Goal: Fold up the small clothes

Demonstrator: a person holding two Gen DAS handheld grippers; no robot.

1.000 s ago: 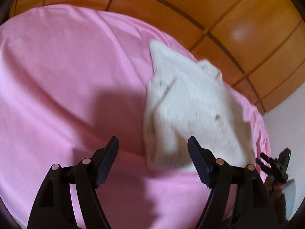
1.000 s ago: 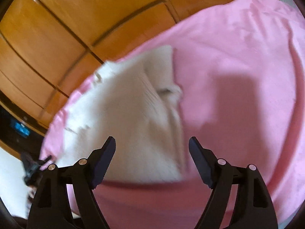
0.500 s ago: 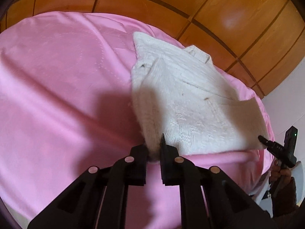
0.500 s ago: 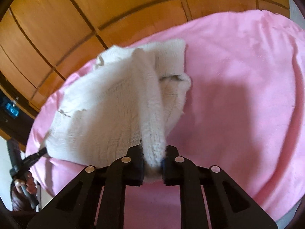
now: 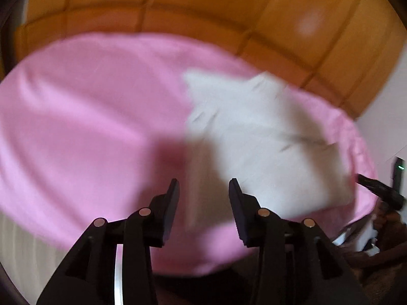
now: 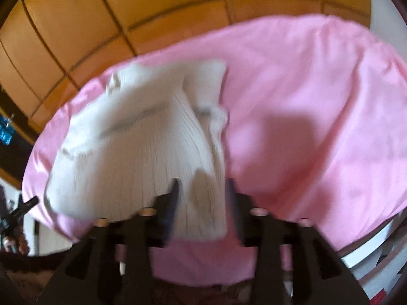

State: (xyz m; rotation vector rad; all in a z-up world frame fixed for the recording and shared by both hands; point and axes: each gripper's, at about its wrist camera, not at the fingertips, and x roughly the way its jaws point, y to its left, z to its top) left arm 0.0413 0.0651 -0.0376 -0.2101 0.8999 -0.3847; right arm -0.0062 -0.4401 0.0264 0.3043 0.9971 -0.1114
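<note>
Here the white sweater lies between the right claw's parted jaws.

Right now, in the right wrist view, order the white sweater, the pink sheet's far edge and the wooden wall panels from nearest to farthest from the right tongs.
1. White sweater: its near hem lies between the fingers of the right tongs, which have just been opening.
2. Pink sheet's far edge: beyond the sweater, upper right.
3. Wooden wall panels: behind the bed, top.
</note>
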